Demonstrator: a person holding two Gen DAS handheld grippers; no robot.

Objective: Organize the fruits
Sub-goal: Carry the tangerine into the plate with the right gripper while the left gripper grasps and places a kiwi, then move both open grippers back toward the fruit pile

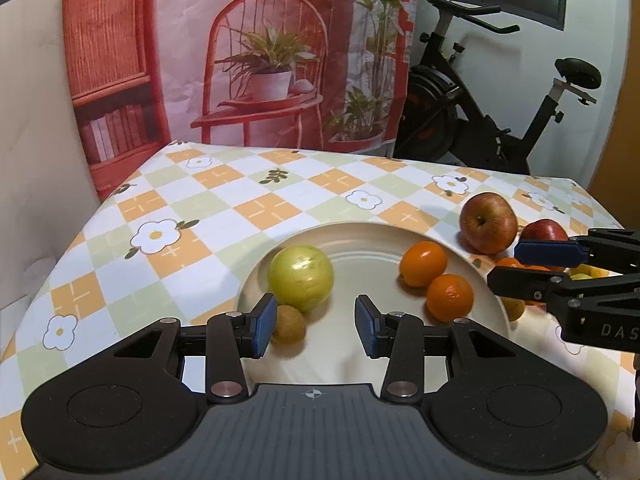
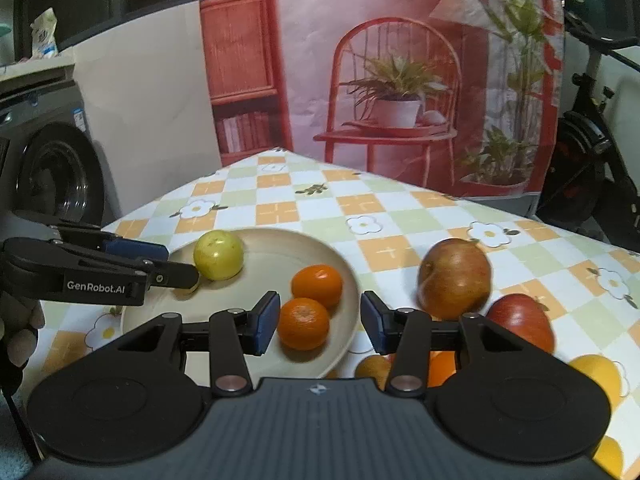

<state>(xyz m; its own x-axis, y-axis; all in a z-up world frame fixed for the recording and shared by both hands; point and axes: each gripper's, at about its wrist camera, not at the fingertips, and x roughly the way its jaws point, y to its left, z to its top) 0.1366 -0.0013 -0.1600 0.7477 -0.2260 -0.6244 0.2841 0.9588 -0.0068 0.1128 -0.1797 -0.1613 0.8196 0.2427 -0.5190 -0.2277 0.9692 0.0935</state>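
fruit sorting under way: 4 pieces plated, the rest wait on the cloth

both grippers hover over a cream plate [image 1: 496, 300] with jaws parted and nothing between them. the left gripper [image 1: 316, 326] sits low over the plate's near side, just beside a small brown fruit [image 1: 289, 325] and a green apple [image 1: 301, 278]. the right gripper [image 2: 320, 322] stands over the plate's rim, close to 2 oranges [image 2: 304, 323] already plated. still on the checked tablecloth [image 2: 280, 212] are a large red-brown apple [image 2: 455, 278], a red apple [image 2: 522, 320] and some orange and yellow fruit partly hidden under the right gripper. a sound next move would likely be to lift clear of the plated oranges, centre the wide-set fingers on the large apple's middle, and close gently so it does not roll.
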